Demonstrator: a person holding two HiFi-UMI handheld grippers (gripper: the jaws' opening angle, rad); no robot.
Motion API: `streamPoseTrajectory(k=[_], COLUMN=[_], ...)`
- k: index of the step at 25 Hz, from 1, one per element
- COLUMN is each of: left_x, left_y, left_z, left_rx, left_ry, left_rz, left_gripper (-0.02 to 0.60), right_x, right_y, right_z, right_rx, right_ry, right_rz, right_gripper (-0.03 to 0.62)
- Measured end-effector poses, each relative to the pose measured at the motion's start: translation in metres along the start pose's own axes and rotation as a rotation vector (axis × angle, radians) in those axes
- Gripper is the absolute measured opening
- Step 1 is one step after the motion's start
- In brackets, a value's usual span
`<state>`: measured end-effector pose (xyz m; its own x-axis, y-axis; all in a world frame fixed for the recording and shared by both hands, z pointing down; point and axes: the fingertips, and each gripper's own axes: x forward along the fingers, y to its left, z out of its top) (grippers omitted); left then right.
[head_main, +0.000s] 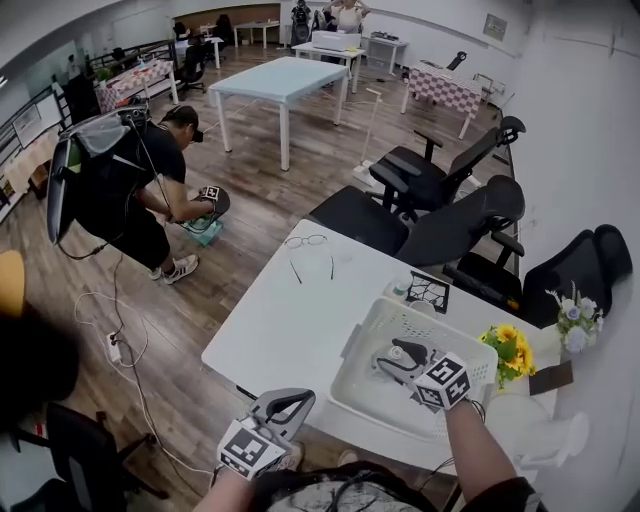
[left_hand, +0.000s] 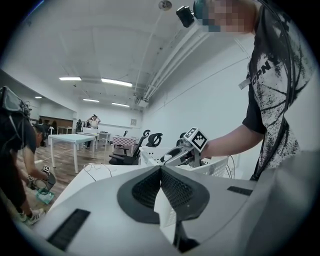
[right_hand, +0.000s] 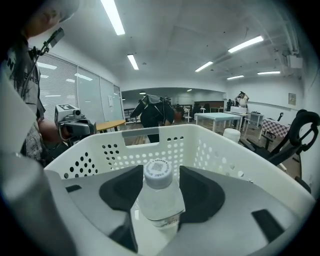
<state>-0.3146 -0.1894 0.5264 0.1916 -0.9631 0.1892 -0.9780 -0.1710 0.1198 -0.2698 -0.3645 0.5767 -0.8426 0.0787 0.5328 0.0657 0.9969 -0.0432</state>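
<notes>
the right gripper (head_main: 392, 358) reaches down into a white perforated basket (head_main: 365, 335) that sits on the white table (head_main: 280, 320) close to its near right corner. in the right gripper view its jaws are clenched on a clear plastic bottle (right_hand: 159, 200) with a white cap. the dark pads press on either side of the bottle just under the cap. the bottle is inside the basket, whose walls (right_hand: 210, 150) rise all round it. from the head view the bottle is mostly hidden under the gripper. i cannot make out anything else lying in the basket.

the left gripper (head_main: 288, 402) hangs just off the near edge of the table, apart from the basket and touching nothing. in the left gripper view (left_hand: 161, 170) its jaws meet at the tips, with no thing that i can name between them. beyond them that view shows the basket (left_hand: 220, 165) and the other gripper.

a pair of glasses (head_main: 308, 242) lies near the far left edge of the table, and a square marker card (head_main: 428, 292) just beyond the basket's far wall. yellow flowers (head_main: 510, 348) stand by the right edge, just beside the basket. on the wooden floor well to the left, another person (head_main: 130, 190) crouches.
</notes>
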Motion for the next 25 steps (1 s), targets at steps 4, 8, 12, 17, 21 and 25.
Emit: streamPoseTrajectory(k=[4, 8, 12, 17, 21, 25], left_x=[-0.003, -0.005, -0.005, -0.005, -0.005, -0.005], left_y=[0.002, 0.002, 0.001, 0.002, 0.002, 0.002], left_z=[-0.002, -0.001, 0.000, 0.002, 0.006, 0.007], left_rx=[0.007, 0.013, 0.011, -0.002, 0.030, 0.045], left_ry=[0.004, 0.005, -0.001, -0.013, -0.002, -0.004], left_rz=[0.025, 0.036, 0.037, 0.037, 0.024, 0.010], left_gripper=[0.011, 0.011, 0.011, 0.011, 0.011, 0.011], right_x=[-0.002, -0.002, -0.002, -0.003, -0.005, -0.010], right_y=[0.001, 0.003, 0.004, 0.002, 0.004, 0.003], right_z=[0.001, 0.009, 0.010, 0.011, 0.012, 0.019], right_rx=[-0.041, -0.037, -0.039, -0.035, -0.049, -0.049], right_ry=[-0.021, -0.056, -0.063, -0.071, -0.064, -0.085], right_rz=[-0.001, 0.002, -0.002, -0.017, -0.025, -0.042], right_gripper=[0.219, 0.164, 0.163, 0.161, 0.161, 0.161])
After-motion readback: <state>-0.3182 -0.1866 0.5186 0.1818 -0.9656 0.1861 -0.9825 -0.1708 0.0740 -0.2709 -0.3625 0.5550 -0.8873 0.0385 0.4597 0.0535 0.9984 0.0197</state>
